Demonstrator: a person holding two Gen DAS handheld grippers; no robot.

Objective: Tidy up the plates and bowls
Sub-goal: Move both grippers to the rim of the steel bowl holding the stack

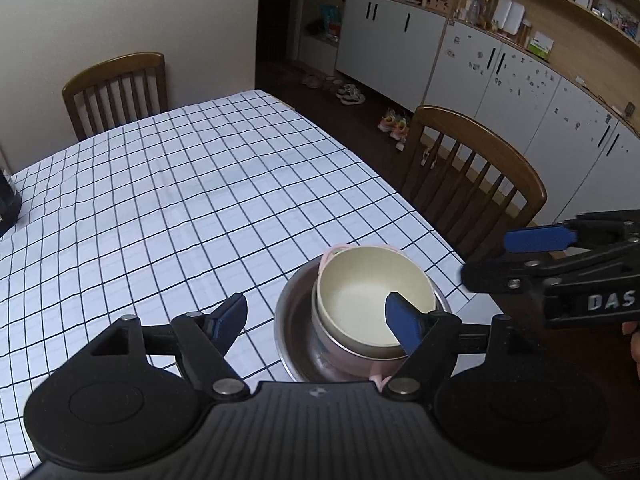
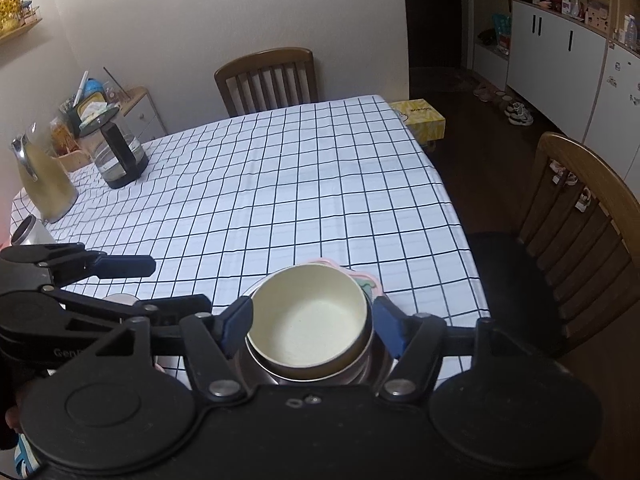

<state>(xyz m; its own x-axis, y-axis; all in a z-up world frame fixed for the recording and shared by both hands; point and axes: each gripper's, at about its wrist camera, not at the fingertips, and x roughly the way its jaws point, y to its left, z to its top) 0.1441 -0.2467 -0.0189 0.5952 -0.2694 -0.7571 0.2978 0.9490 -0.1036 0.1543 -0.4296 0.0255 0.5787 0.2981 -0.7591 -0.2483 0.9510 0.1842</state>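
The stacking looks close to finished, as far as these views reach. A cream bowl (image 1: 374,300) sits nested in a pink bowl (image 1: 352,364), and both rest inside a wide steel bowl (image 1: 290,320) at the near right corner of the bench (image 1: 160,184). From the right wrist view a pink plate (image 2: 362,280) with a scalloped edge lies under the pile, its rim showing on the far right side. Nothing else of the crockery lies loose on the checked cloth in either view, save a pale rounded rim (image 2: 120,300) just left of the stack, mostly hidden behind the left tool; I cannot tell what it is. If that is another dish, it is probably what remains.

The cream bowl is matte, plain and empty, sitting a little off-centre and slightly tilted in the pink one. The steel bowl is shiny and shallow.

The left gripper (image 1: 316,322) has its jaws spread wide, gripping nothing; one blue pad hangs over the cream bowl's hollow. The right gripper (image 2: 314,326) also stands spread, its pads either side of the stack, apparently clear of it.
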